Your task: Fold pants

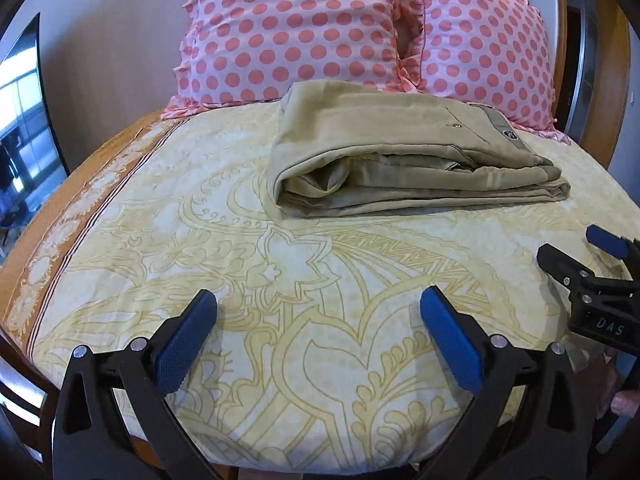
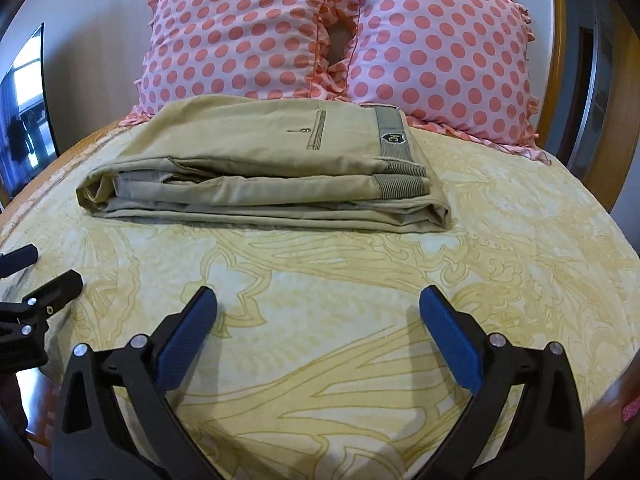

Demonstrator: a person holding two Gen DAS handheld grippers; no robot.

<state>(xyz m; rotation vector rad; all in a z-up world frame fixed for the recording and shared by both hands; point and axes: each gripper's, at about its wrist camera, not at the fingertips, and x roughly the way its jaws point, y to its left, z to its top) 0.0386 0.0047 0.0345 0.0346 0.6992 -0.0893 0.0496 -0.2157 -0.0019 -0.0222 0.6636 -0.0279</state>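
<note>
The khaki pants (image 1: 400, 148) lie folded in a compact stack on the yellow patterned bedsheet (image 1: 280, 300), waistband and badge to the right. They also show in the right wrist view (image 2: 260, 168). My left gripper (image 1: 318, 300) is open and empty, held back from the pants over the sheet. My right gripper (image 2: 318, 300) is open and empty too, short of the stack. The right gripper shows at the right edge of the left wrist view (image 1: 576, 248), and the left gripper at the left edge of the right wrist view (image 2: 44, 268).
Two pink polka-dot pillows (image 1: 304, 28) (image 2: 440, 52) lean against the wooden headboard (image 2: 560, 60) right behind the pants. A dark TV screen (image 1: 24, 128) hangs on the wall at left. The bed's orange border (image 1: 60, 208) runs along the left edge.
</note>
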